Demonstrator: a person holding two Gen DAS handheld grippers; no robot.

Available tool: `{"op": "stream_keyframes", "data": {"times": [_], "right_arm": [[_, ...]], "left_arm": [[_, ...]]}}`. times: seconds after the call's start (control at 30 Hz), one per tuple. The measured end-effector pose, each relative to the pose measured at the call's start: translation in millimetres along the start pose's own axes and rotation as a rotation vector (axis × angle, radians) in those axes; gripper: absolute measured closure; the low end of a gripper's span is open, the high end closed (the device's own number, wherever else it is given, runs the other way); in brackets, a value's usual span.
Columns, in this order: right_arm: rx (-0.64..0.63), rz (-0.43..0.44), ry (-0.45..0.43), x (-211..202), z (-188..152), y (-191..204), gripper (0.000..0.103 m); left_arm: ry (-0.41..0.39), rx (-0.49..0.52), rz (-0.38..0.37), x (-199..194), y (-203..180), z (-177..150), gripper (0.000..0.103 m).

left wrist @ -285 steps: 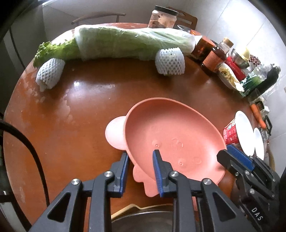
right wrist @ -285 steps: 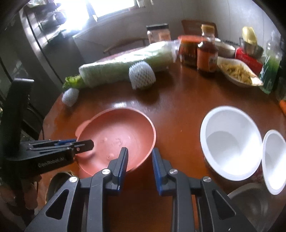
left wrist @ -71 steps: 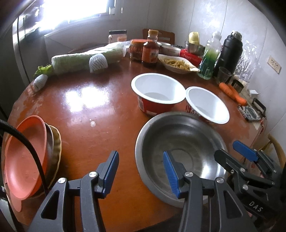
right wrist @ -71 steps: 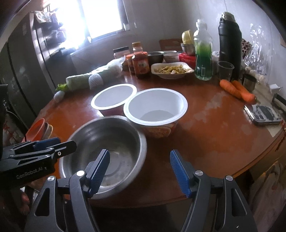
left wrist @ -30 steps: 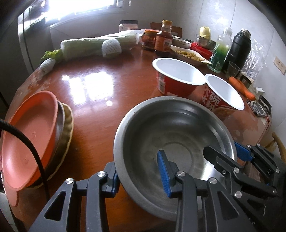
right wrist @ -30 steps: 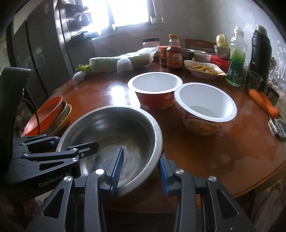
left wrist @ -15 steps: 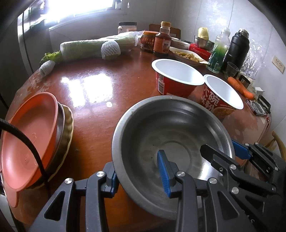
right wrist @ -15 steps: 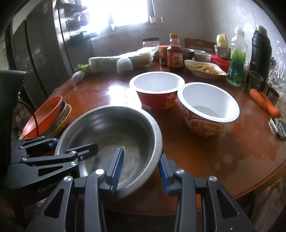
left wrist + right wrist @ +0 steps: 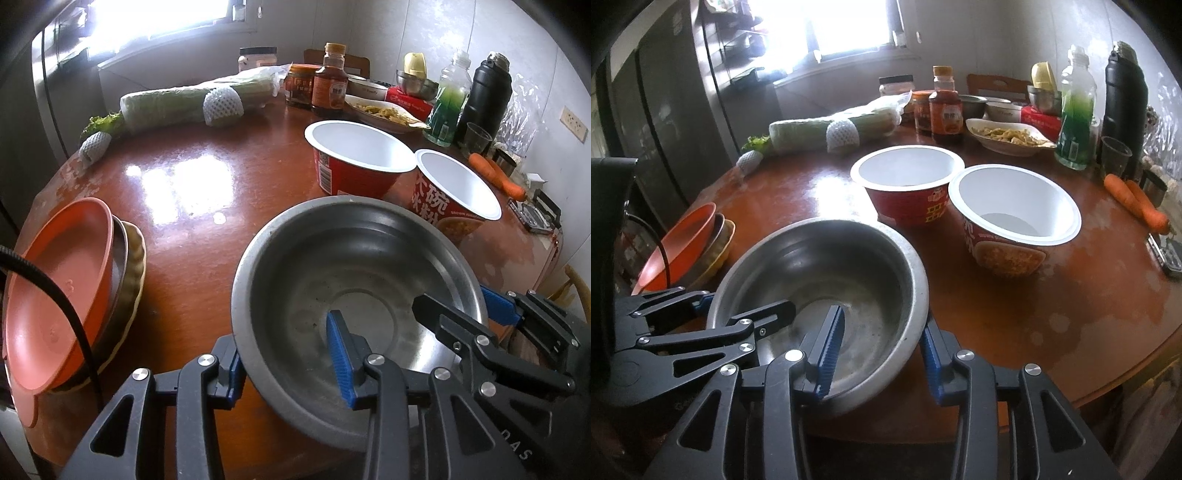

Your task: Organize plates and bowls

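Note:
A large steel bowl point(image 9: 354, 266) point(image 9: 827, 266) is held off the table, tilted, by both grippers. My left gripper point(image 9: 288, 354) is shut on its near-left rim, one finger inside and one outside. My right gripper point(image 9: 882, 343) is shut on its right rim; it shows in the left wrist view point(image 9: 458, 314). Two empty red instant-noodle bowls point(image 9: 354, 158) point(image 9: 454, 195) stand beyond it, also in the right wrist view point(image 9: 908, 181) point(image 9: 1012, 218). A stack of plates topped by a salmon plate point(image 9: 55, 295) point(image 9: 683, 243) sits at the table's left edge.
The round wooden table point(image 9: 184, 177) carries a wrapped cabbage point(image 9: 184, 103), sauce jars point(image 9: 328, 88), a dish of food point(image 9: 384, 114), a green bottle point(image 9: 1075, 107), a black flask point(image 9: 1123, 103) and carrots point(image 9: 1137, 199) at the back and right.
Over the last second the steel bowl has risen off the table and tilted in both grippers. Earlier, both grippers were open near it and closed on its rim.

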State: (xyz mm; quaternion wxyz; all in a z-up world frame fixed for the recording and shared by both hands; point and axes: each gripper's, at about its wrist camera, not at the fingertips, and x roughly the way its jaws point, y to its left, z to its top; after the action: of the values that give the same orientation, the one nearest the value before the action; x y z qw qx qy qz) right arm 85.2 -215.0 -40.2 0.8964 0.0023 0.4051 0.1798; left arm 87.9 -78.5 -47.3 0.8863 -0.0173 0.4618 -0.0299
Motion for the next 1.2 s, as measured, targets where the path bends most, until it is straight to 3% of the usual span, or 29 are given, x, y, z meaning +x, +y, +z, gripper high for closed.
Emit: {"op": "stream_keyframes", "data": {"times": [0.57, 1.2], "right_arm": [[0.029, -0.014, -0.024, -9, 2, -9, 0.054], [0.044, -0.024, -0.127, -46, 11, -21, 0.039]], "left_arm": [[-0.044, -0.004, 0.018, -17, 1, 4, 0.059], [-0.115, 0.019, 0.052, -52, -7, 15, 0.053]]}}
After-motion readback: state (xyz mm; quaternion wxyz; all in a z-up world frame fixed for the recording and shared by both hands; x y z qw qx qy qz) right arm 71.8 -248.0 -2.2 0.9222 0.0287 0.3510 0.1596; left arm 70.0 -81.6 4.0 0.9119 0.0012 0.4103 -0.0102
